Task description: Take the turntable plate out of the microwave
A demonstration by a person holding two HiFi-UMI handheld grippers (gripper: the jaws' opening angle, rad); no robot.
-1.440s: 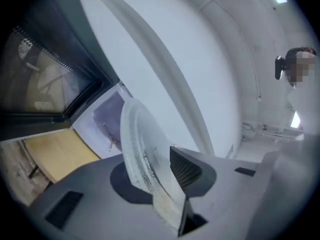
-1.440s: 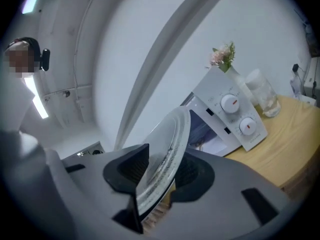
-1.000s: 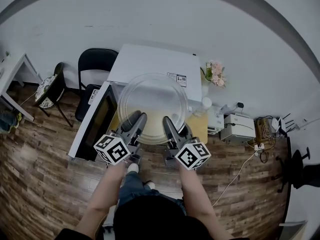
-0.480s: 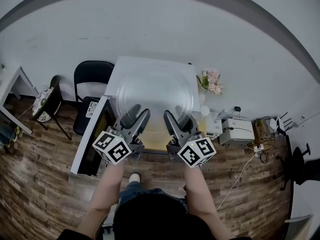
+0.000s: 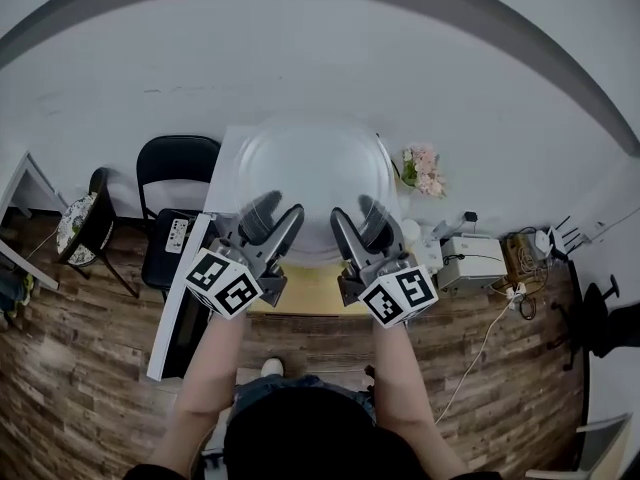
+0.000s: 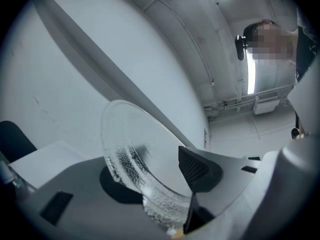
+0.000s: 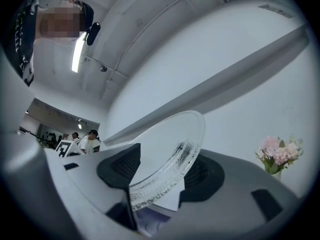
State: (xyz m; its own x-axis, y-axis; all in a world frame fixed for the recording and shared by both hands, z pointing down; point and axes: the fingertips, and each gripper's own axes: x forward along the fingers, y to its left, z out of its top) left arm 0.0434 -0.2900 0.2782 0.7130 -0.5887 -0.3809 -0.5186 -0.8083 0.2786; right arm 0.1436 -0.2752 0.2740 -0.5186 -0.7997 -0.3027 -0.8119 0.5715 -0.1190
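The clear glass turntable plate (image 5: 310, 173) hangs in the air above the white microwave (image 5: 226, 164), whose door (image 5: 178, 313) stands swung open to the left. My left gripper (image 5: 278, 211) grips its near rim on the left and my right gripper (image 5: 356, 213) grips it on the right. In the left gripper view the textured rim of the plate (image 6: 125, 149) runs between the jaws of the left gripper (image 6: 160, 179). The right gripper view shows the plate (image 7: 175, 149) tilted between the right gripper's (image 7: 160, 171) pads. Both pairs of jaws are opening with the rim between them.
A black chair (image 5: 175, 183) stands left of the microwave, and a patterned seat (image 5: 75, 218) further left. Pink flowers (image 5: 425, 168), a white bottle (image 5: 410, 230), a white box device (image 5: 470, 258) and cables (image 5: 505, 298) lie to the right. The floor is wood planks.
Both grippers have carried the plate up and away from the microwave's opening, toward the wall. The plate now covers the microwave's top and looks more tilted.
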